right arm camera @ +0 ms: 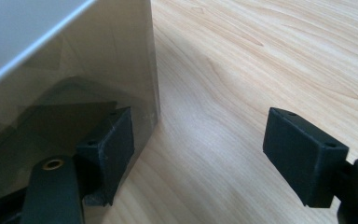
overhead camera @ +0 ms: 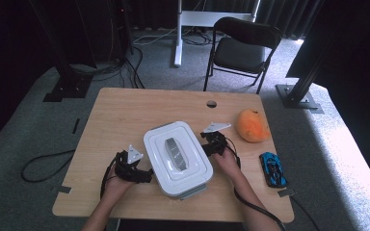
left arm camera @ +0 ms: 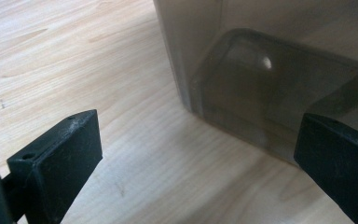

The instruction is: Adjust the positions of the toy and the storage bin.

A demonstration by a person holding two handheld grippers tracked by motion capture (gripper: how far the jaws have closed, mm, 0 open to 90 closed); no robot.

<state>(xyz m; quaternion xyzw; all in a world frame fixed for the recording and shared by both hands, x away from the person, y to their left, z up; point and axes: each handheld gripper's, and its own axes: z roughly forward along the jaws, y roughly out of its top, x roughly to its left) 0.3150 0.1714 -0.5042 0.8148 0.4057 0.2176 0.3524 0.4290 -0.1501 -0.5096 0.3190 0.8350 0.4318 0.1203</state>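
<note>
Now our left gripper [left arm camera: 196, 163] has its jaws wide apart, nothing clamped between them. In the left gripper view one jaw sits over bare wood and the other stands in front of the box's [left arm camera: 270, 88] smoky clear wall; whether that jaw touches the wall we cannot tell. Our right gripper [right arm camera: 198, 154] is just as wide apart. In the right gripper view one jaw lies right against the box [right arm camera: 70, 84] near its corner, and the other hangs over bare wood away from the box, so nothing is gripped.

From above, the box [overhead camera: 177, 156] stands near the middle of the table [overhead camera: 125, 115], its white lid [overhead camera: 161, 139] on top with a grey handle [overhead camera: 175, 153] along the lid's centre. Our left gripper [overhead camera: 142, 174] is just beside the box at its left near side, and our right gripper [overhead camera: 207, 147] is just beside the box at its right far side.

Farther to the right of the box lies an orange fruit [overhead camera: 253, 125], well apart from it. A blue toy car [overhead camera: 272, 169] lies to the right of the box too, nearer to us than the fruit. Beyond the box, past the table's far edge, stands a black chair [overhead camera: 243, 48].
</note>
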